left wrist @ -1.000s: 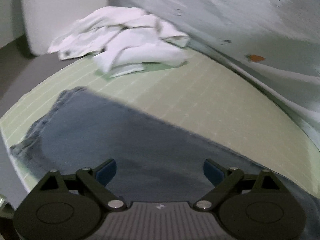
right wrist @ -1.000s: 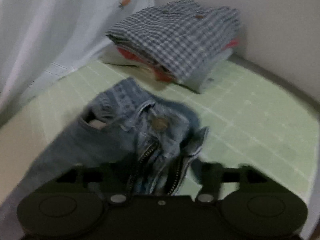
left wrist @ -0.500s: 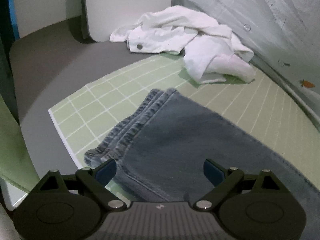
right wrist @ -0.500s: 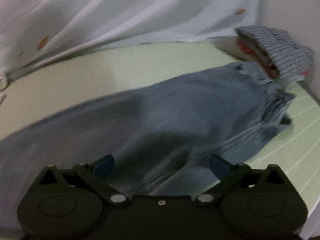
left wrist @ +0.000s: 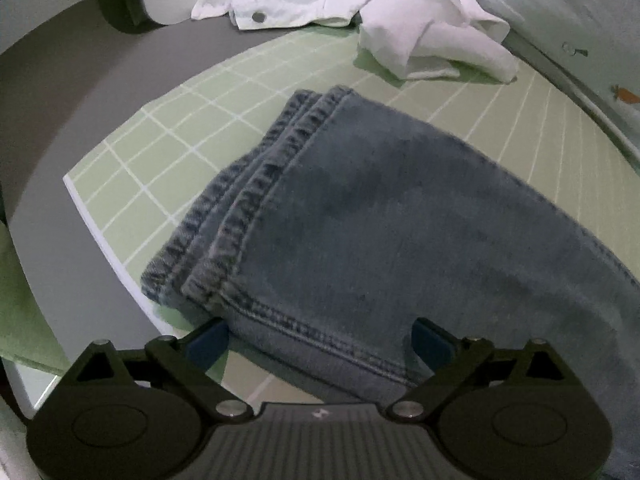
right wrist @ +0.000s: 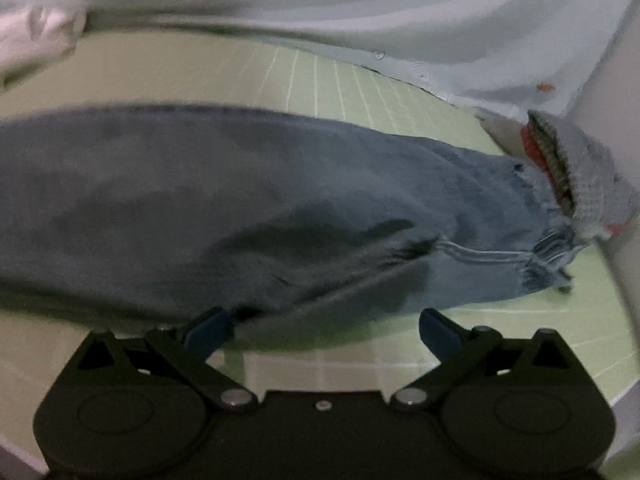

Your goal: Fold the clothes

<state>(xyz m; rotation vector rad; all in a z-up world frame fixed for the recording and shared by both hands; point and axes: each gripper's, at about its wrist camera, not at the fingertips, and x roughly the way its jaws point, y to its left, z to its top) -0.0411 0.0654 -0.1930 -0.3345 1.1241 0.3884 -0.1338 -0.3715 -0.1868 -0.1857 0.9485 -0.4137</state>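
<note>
Jeans [left wrist: 400, 220] lay lengthwise on the green mat [left wrist: 168, 152], hems just ahead of the opening, empty left gripper [left wrist: 320, 340], waistband far beyond the wide-open, empty right gripper [right wrist: 324, 328].

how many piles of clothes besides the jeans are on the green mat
2: a crumpled white pile at the mat's far end past the jeans' hems, and a folded stack topped by a checked shirt by the waistband. More may lie out of view.
</note>
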